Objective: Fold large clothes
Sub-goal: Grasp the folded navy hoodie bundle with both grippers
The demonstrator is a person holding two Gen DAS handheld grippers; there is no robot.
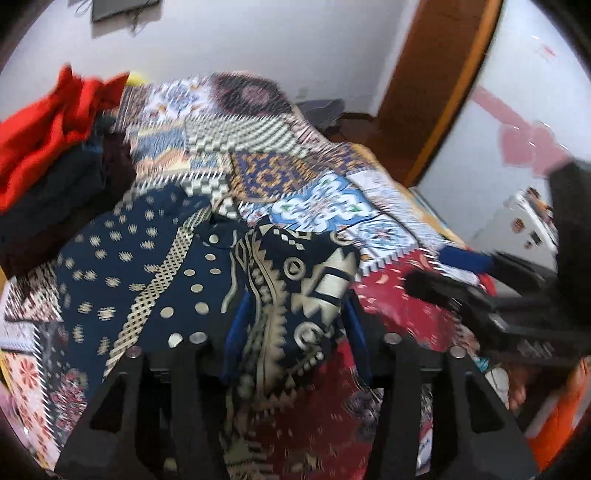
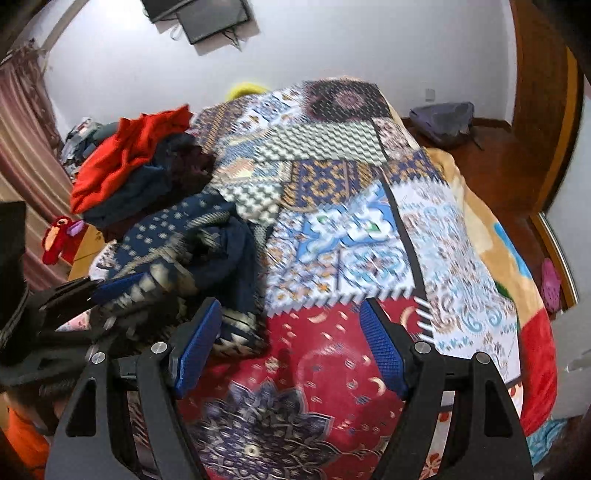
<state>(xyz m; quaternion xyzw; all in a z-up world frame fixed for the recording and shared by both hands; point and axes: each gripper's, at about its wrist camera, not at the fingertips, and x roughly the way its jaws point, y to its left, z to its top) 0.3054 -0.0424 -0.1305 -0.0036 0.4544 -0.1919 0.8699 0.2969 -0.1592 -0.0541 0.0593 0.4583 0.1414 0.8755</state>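
A navy garment with cream dots and zigzag patterns (image 1: 155, 273) lies bunched on the patchwork bedspread (image 1: 258, 155). My left gripper (image 1: 295, 317) is shut on a fold of it, the cloth draped over the blue pads. In the right wrist view the same garment (image 2: 192, 236) sits at the left, with the left gripper (image 2: 122, 291) holding its edge. My right gripper (image 2: 291, 339) is open and empty above the red patch of the bedspread (image 2: 321, 354), just right of the garment. It also shows at the right of the left wrist view (image 1: 480, 291).
A pile of red and dark clothes (image 2: 133, 166) lies at the bed's far left, also in the left wrist view (image 1: 48, 140). A grey bag (image 2: 443, 118) sits on the floor beyond. A wooden door frame (image 2: 543, 110) stands right. A screen (image 2: 210, 18) hangs on the wall.
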